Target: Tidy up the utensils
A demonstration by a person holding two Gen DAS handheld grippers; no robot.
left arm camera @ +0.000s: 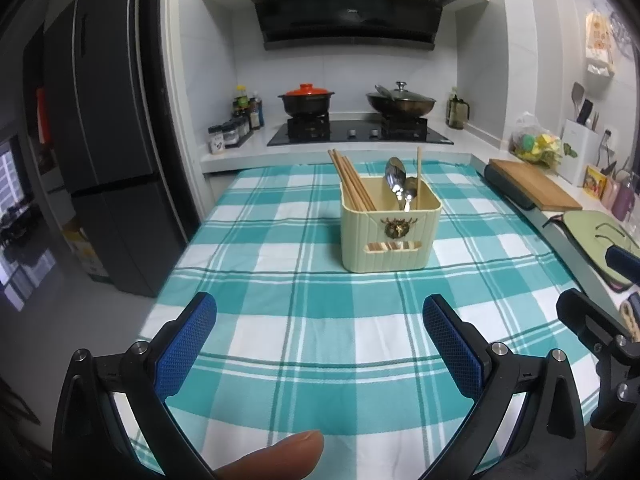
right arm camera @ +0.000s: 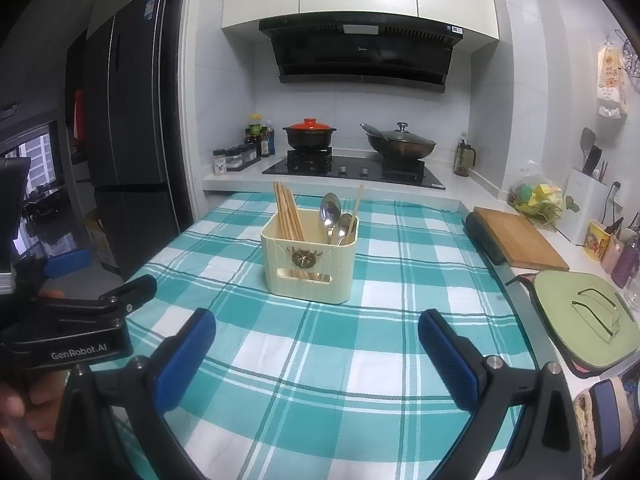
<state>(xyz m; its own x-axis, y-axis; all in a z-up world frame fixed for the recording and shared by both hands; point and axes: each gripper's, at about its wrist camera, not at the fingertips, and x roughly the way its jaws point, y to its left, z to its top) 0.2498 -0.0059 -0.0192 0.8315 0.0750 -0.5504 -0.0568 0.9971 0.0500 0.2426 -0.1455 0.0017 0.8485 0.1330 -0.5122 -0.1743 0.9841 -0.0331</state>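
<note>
1. The cream utensil holder (left arm camera: 390, 232) stands upright on the teal-and-white checked tablecloth (left arm camera: 280, 320), toward the far half of the table, with a gold emblem and a slot handle on its near wall.
2. A bundle of wooden chopsticks (left arm camera: 352, 180) leans to the left in the holder's left part; two metal spoons (left arm camera: 398, 184) stand bowl-up to the right of them, with a single chopstick (left arm camera: 418, 172) just beside the spoons.
3. The left gripper (left arm camera: 320, 344) hovers over the near cloth with its blue-padded fingers (left arm camera: 188, 344) spread wide and nothing between them; a fingertip (left arm camera: 280, 456) shows at the bottom edge.
4. The right gripper (right arm camera: 316, 356) likewise sits above the near cloth, fingers spread apart and holding nothing, well apart from the holder.
5. Behind the table a gas stove (right arm camera: 352, 168) carries a black pot with an orange lid (right arm camera: 310, 134) and a lidded wok (right arm camera: 400, 142).
6. A wooden cutting board (right arm camera: 520, 236) lies on the counter to the right.
</note>
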